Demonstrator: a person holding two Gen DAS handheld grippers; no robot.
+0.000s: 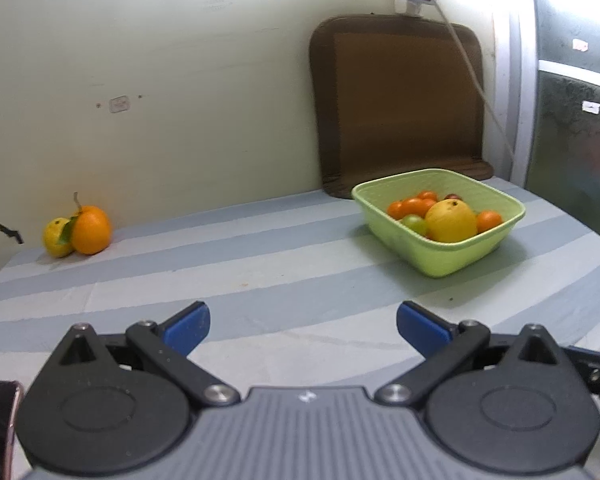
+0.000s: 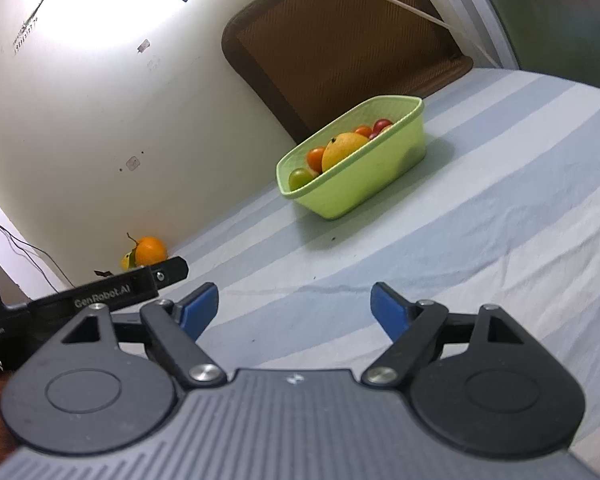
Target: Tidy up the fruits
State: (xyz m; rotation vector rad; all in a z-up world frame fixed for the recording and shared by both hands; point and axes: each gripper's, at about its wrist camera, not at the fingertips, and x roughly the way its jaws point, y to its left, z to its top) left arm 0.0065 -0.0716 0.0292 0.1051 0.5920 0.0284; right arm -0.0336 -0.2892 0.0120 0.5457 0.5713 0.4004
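Note:
A light green basket [image 1: 452, 258] stands on the striped cloth at the right, holding a large yellow fruit [image 1: 450, 222], several small orange fruits and a green one [image 1: 415, 224]. It also shows in the right wrist view [image 2: 360, 188]. An orange with a leaf [image 1: 91, 230] and a small yellow fruit [image 1: 55, 238] lie together by the wall at far left; the orange [image 2: 151, 251] shows in the right wrist view too. My left gripper [image 1: 303, 326] is open and empty, well short of both. My right gripper [image 2: 294, 308] is open and empty above the cloth.
A brown woven mat [image 1: 400, 100] leans on the wall behind the basket. A white cable [image 1: 472, 76] hangs across it. The striped cloth [image 1: 279, 276] covers the surface. Part of the left gripper's body [image 2: 111, 292] shows left of my right gripper.

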